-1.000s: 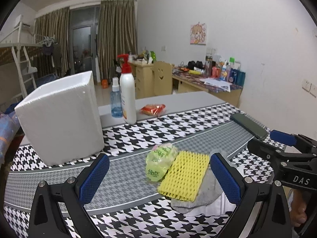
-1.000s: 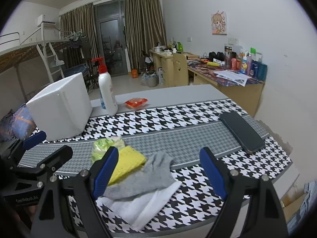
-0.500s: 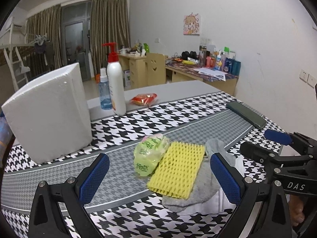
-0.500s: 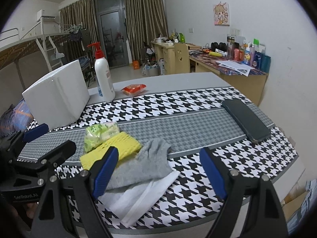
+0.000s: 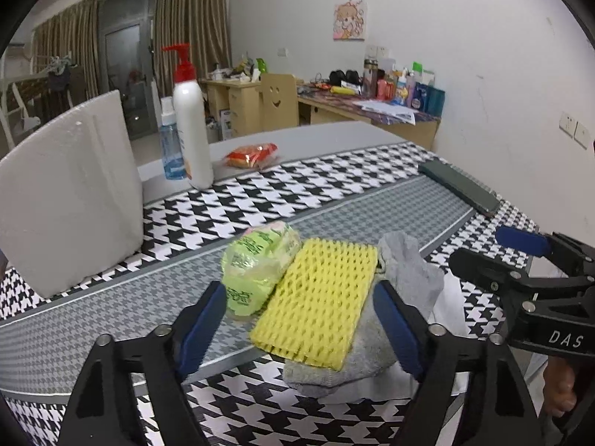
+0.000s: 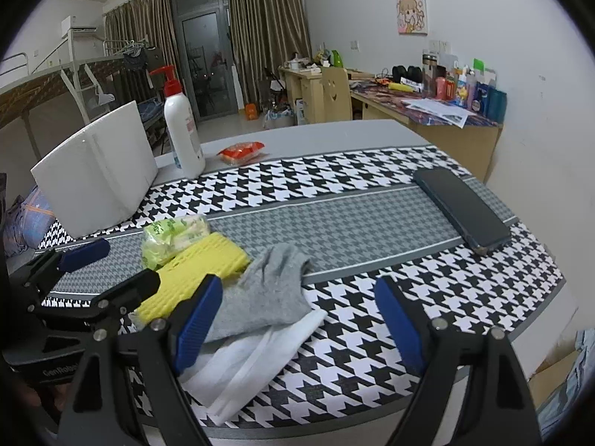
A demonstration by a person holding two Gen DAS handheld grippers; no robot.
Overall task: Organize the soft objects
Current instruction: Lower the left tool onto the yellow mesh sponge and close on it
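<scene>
A pile of soft things lies near the table's front edge: a green plastic packet (image 5: 256, 267), a yellow foam net (image 5: 319, 297) on top of a grey sock (image 5: 405, 278), and a white cloth (image 6: 253, 364) under the sock. My left gripper (image 5: 299, 330) is open, its jaws spread to either side of the yellow net, just in front of it. My right gripper (image 6: 297, 319) is open and empty, low over the sock (image 6: 271, 290) and white cloth. The net (image 6: 200, 271) and packet (image 6: 171, 234) also show in the right wrist view.
A white foam box (image 5: 67, 193) stands at the left. A white pump bottle (image 5: 191, 126), a small blue bottle (image 5: 169, 148) and a red snack packet (image 5: 249, 154) stand at the back. A dark phone (image 6: 465, 208) lies at the right on the houndstooth cloth (image 6: 334, 182).
Both grippers have moved forward and lower toward the pile. The left now straddles the near end of the yellow net. Nothing has been picked up.
</scene>
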